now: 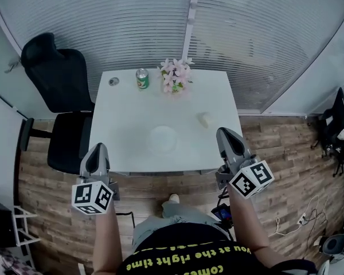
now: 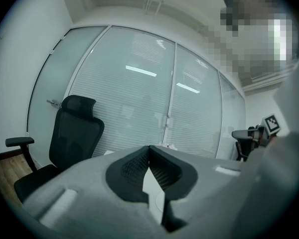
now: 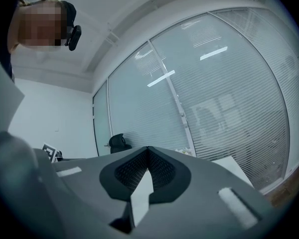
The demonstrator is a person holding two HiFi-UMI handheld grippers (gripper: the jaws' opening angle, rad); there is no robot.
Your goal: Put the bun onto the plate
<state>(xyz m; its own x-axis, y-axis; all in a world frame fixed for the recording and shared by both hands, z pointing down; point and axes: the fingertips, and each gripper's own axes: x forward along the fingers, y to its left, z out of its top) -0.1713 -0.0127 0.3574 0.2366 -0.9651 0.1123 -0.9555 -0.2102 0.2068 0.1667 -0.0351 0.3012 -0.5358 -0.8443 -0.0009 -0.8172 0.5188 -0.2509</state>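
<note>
The bun (image 1: 203, 120) sat on the table (image 1: 126, 113), just right of the plate (image 1: 163, 140). It was too small to tell which way it pointed. Your right gripper (image 1: 229, 141) was nearer, just below and right of it, shut and empty. Your left gripper (image 1: 97, 156) was shut and empty too.

A white square counter (image 1: 126, 125) stands against a curved frosted-glass wall (image 1: 120, 22) with horizontal slats. 3 things sit near its far edge: a green can (image 1: 142, 78) standing upright, a small round grey thing (image 1: 113, 81) to its left, too small to tell what it is, and a bunch of pale pink flowers (image 1: 176, 76) to its right. A black office chair (image 1: 60, 96) stands at the counter's left side on the wood-plank floor (image 1: 46, 176). Loose cables (image 1: 292, 217) lie on the floor at the right, and a white wire rack (image 1: 20, 225) shows at the lower left
</note>
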